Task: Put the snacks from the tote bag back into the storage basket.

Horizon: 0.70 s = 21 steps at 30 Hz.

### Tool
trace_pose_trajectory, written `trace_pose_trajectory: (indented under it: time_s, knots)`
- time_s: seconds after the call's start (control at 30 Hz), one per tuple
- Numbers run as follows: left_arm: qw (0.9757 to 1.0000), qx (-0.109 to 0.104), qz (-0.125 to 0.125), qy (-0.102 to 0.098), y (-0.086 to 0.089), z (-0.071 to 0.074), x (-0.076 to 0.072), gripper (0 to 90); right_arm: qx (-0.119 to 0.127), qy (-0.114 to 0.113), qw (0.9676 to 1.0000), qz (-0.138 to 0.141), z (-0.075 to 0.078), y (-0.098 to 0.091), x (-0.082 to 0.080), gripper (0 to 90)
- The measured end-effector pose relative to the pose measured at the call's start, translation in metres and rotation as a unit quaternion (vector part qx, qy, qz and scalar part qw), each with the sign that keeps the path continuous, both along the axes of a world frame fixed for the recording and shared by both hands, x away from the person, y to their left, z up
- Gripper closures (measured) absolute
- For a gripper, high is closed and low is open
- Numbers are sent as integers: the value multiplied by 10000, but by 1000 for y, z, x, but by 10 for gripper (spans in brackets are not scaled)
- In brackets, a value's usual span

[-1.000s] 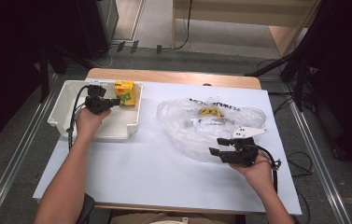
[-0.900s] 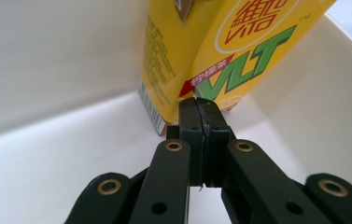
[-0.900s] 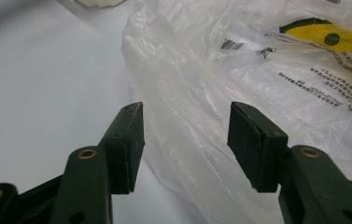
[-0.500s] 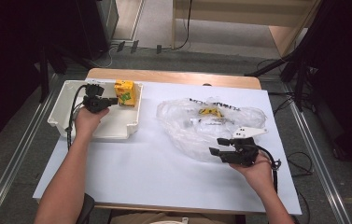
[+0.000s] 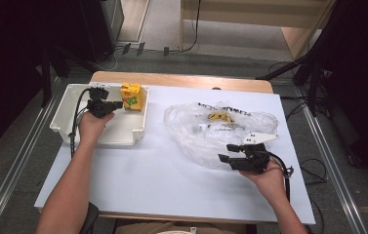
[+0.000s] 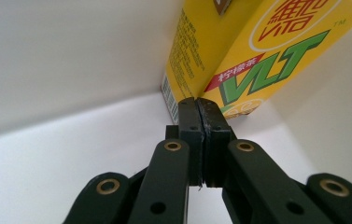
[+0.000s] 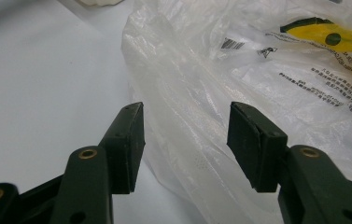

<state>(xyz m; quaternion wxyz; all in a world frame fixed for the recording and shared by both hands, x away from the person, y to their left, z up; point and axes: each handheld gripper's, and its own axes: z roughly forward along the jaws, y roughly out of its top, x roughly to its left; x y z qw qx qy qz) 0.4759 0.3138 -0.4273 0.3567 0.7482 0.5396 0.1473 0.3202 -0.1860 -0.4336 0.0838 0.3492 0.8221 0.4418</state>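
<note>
A lab-like recording room: around the white-topped table (image 5: 172, 185), metal floor rails (image 5: 6, 170) run alongside, cables (image 5: 191, 29) trail behind it, and dark stands (image 5: 313, 63) flank it.

Free room and obstructions, white-topped table (image 5: 137, 180)

Near half of the table top bare from left corner to right edge, open to passage. Far left corner taken by a white bin (image 5: 69, 119); its walls hem the left gripper (image 6: 200, 116), and a yellow drink carton (image 6: 239, 60) blocks the bin's far right corner. Crumpled clear plastic bag (image 5: 206, 131) fills the right centre, lying across the right gripper (image 7: 185, 135).
</note>
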Motion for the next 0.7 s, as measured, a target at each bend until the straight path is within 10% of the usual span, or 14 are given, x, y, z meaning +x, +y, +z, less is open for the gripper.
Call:
trace_pose_trajectory:
  time_s: [0.7]
  knots:
    - [9986,-346,-341,193,-8,22,-18,651,66,-10,10000,16,1,-2,0,486]
